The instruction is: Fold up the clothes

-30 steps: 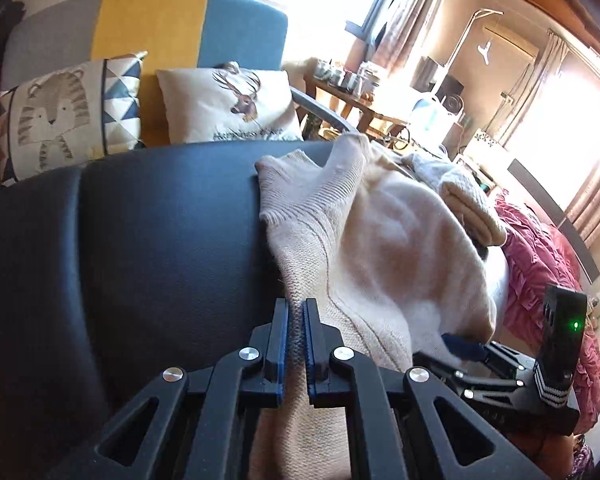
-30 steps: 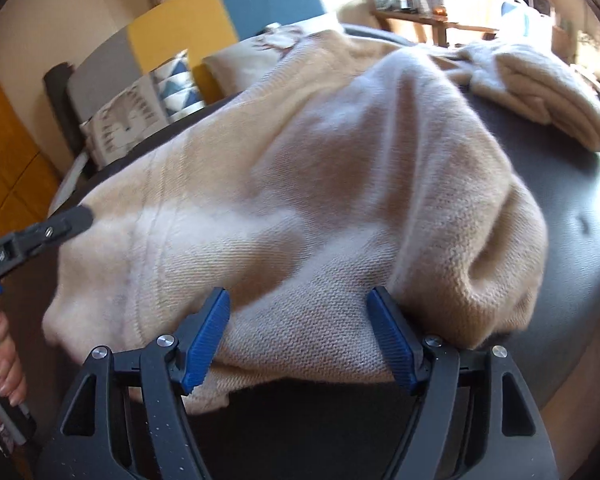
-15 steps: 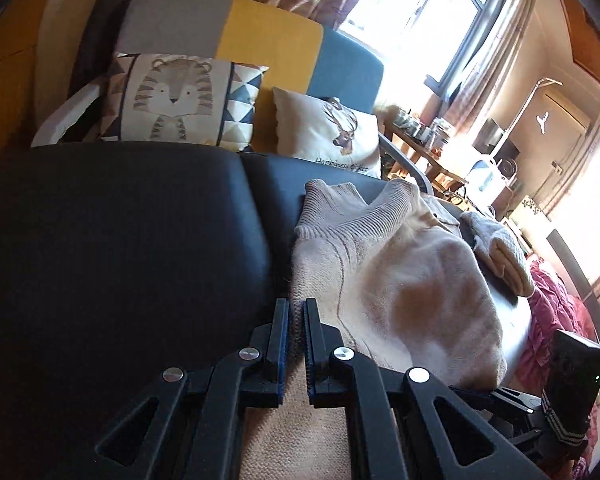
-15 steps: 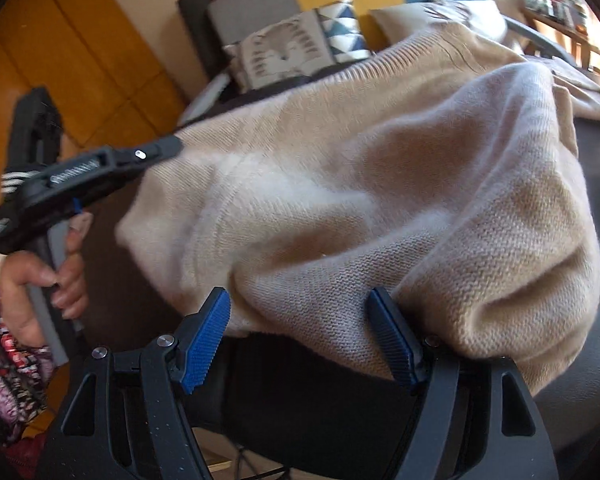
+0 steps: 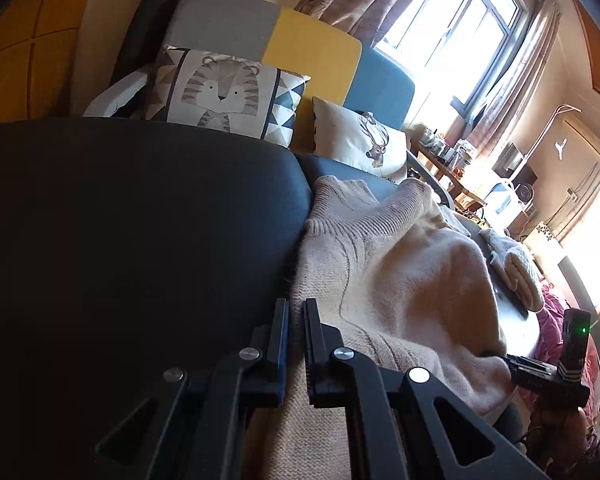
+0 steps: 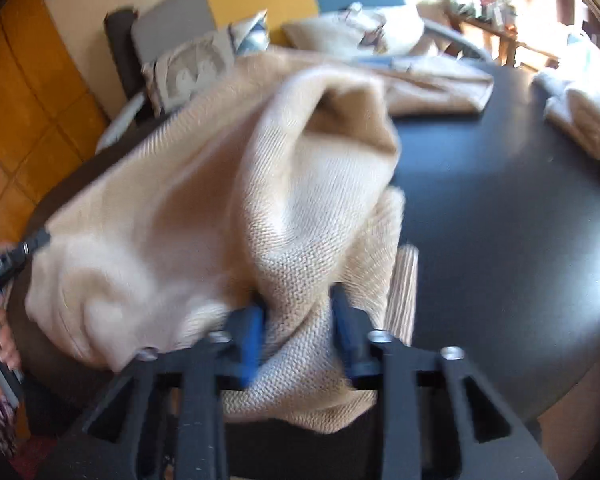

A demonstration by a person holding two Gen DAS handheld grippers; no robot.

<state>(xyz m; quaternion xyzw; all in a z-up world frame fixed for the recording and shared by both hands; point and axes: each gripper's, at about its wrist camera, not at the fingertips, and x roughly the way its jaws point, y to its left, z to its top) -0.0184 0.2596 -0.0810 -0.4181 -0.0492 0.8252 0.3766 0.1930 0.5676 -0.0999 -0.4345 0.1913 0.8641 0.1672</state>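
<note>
We find no words, brand names or numbers that we can read in either view. The deer cushion [image 5: 362, 142] carries a line of small print under its drawing, too small and blurred for us to make out. The other tongs' handle [image 6: 0, 268], at the left edge of the right wrist view, bears a pale marking, but blur leaves it unreadable to us.
</note>
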